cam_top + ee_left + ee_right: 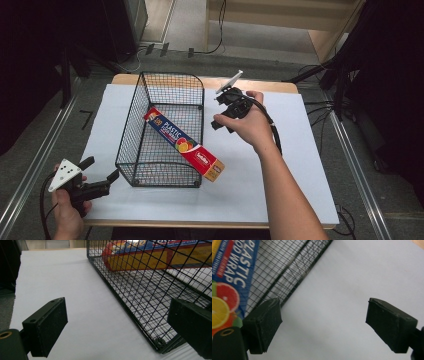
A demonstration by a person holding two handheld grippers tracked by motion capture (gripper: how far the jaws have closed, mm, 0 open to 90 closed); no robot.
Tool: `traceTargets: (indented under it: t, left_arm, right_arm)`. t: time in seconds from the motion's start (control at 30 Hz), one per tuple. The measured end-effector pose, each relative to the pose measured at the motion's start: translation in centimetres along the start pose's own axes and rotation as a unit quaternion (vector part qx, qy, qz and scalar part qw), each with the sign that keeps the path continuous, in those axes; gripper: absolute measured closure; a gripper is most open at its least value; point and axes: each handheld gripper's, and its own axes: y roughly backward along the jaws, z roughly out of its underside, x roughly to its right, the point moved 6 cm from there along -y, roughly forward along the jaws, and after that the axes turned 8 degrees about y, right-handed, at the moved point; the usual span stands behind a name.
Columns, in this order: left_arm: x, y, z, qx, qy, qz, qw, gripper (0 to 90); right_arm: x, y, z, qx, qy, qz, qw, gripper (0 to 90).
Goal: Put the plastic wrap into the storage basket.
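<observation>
A black wire basket (160, 135) stands on a white sheet (280, 165). A blue and red plastic wrap box (184, 144) lies slantwise, one end inside the basket and the other over its front right rim. My left gripper (102, 170) is open at the basket's front left corner; in the left gripper view (117, 327) one jaw overlaps the basket (140, 295) corner, with the box (150, 257) beyond. My right gripper (216, 111) is open with nothing between its jaws, just right of the basket. The right gripper view (324, 325) shows bare sheet between the jaws, with the box (227, 290) and basket (287, 265) at left.
The sheet covers a wooden table (210, 82). Metal rails (35, 165) run along both sides on the floor, and cables (320, 107) lie at the right. Dark stands (65, 70) rise at the back left.
</observation>
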Motion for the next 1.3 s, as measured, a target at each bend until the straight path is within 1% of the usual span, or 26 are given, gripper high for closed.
traceTargets:
  t: [0.33, 0.53, 0.77, 1.0, 1.2, 1.3]
  left_arm:
    - [0.1, -0.1, 0.0, -0.002, -0.001, 0.001, 1.0, 3.5]
    - [0.1, -0.1, 0.0, -0.002, -0.002, 0.001, 1.0, 3.4]
    - [0.1, 0.0, 0.0, -0.001, -0.002, 0.001, 1.0, 3.5]
    - [0.2, -0.1, 0.1, -0.001, -0.002, 0.001, 1.0, 3.5]
    - [0.2, 0.0, 0.0, 0.0, -0.004, 0.0, 1.0, 3.5]
    - [0.2, 0.0, 0.0, 0.0, -0.003, -0.001, 1.0, 3.4]
  right_arm:
    - [2.6, -0.5, 3.3, 0.0, -0.033, 0.0, 0.9994, 13.6]
    - [3.8, -0.8, 5.5, 0.001, -0.046, 0.002, 0.9989, 13.6]
    - [4.8, -1.2, 8.4, 0.016, -0.064, -0.003, 0.9978, 13.0]
    - [5.7, -1.2, 11.4, 0.031, -0.084, -0.001, 0.996, 10.5]
    - [6.0, -1.2, 14.0, 0.039, -0.092, 0.003, 0.995, 10.1]
    - [6.1, -1.2, 15.3, 0.051, -0.101, 0.002, 0.9936, 10.1]
